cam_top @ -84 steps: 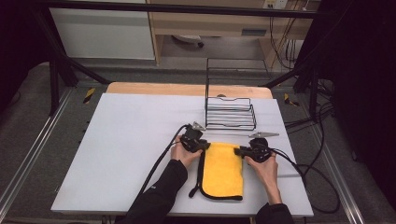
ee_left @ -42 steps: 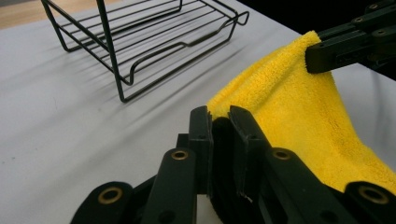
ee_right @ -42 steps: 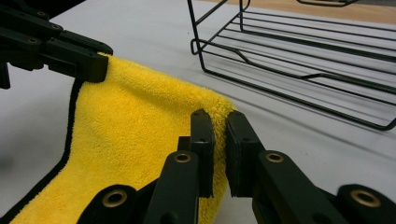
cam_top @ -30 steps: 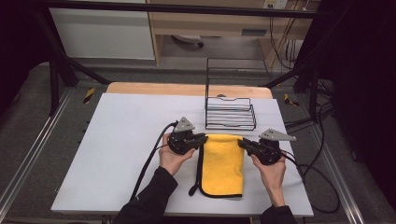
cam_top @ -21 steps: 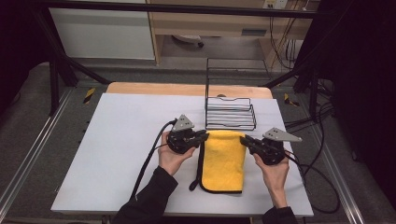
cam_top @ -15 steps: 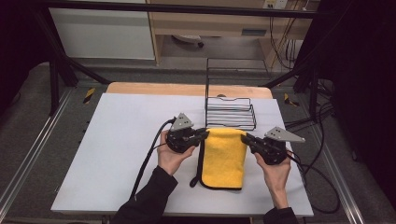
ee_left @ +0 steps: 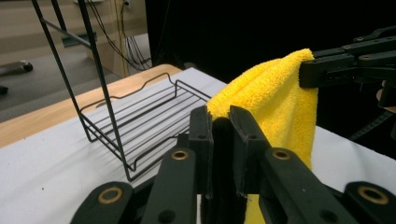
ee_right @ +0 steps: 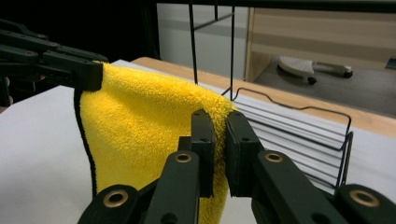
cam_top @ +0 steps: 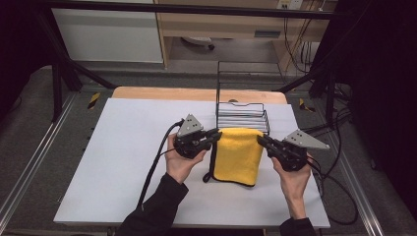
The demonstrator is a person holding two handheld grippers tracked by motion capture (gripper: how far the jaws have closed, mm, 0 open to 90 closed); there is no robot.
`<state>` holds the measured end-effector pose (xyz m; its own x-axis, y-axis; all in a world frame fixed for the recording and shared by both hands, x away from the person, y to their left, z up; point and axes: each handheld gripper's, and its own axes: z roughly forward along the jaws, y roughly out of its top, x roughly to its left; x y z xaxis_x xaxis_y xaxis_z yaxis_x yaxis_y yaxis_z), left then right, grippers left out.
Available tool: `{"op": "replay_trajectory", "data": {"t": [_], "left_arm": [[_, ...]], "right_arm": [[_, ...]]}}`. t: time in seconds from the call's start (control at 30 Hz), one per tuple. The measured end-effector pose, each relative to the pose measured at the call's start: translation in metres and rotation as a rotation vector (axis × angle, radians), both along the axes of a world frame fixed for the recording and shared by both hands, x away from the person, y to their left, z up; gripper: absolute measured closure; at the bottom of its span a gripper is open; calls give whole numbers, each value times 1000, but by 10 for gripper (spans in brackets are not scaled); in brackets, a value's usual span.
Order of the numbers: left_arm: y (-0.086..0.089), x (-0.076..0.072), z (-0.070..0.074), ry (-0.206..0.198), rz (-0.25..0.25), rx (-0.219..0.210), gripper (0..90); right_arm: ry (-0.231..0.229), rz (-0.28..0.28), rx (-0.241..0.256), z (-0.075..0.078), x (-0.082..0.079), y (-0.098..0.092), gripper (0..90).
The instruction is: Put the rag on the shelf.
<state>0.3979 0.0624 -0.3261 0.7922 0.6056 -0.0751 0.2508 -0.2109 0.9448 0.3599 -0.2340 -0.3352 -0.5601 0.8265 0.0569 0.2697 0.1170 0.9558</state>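
A folded yellow cloth [cam_top: 239, 155] with a black edge hangs between my two grippers above the white table [cam_top: 123, 147]; its lower part still drapes onto the table. My left gripper [cam_top: 216, 134] is shut on the cloth's left top corner [ee_left: 224, 105]. My right gripper [cam_top: 260, 140] is shut on the right top corner [ee_right: 219, 109]. In the left gripper view the right gripper [ee_left: 317, 67] pinches the far corner. In the right gripper view the left gripper [ee_right: 88, 70] holds the opposite corner. The cloth [ee_right: 149, 135] sags slightly between them.
A black wire rack [cam_top: 242, 113] with a tall upright frame stands just behind the cloth, near the table's far edge. Its flat shelf [ee_left: 154, 121] lies close past the left gripper. Cables [cam_top: 152, 169] trail from both grippers. Open table surface lies to the left.
Both grippers have lifted the cloth's top edge off the table and carried it away from the person toward the rack. The cloth went from lying flat to hanging.
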Motion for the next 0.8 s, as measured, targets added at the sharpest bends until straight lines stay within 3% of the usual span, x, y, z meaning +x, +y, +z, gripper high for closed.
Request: {"op": "replay_trajectory", "data": {"t": [0.43,0.8], "left_arm": [[-1,-2,19,-76,17,-55,795],[-1,-1,34,-109,26,-91,796]], "right_arm": [[-91,-23,6,22,-4,0,836],[-148,-38,10,38,-5,1,836]]}}
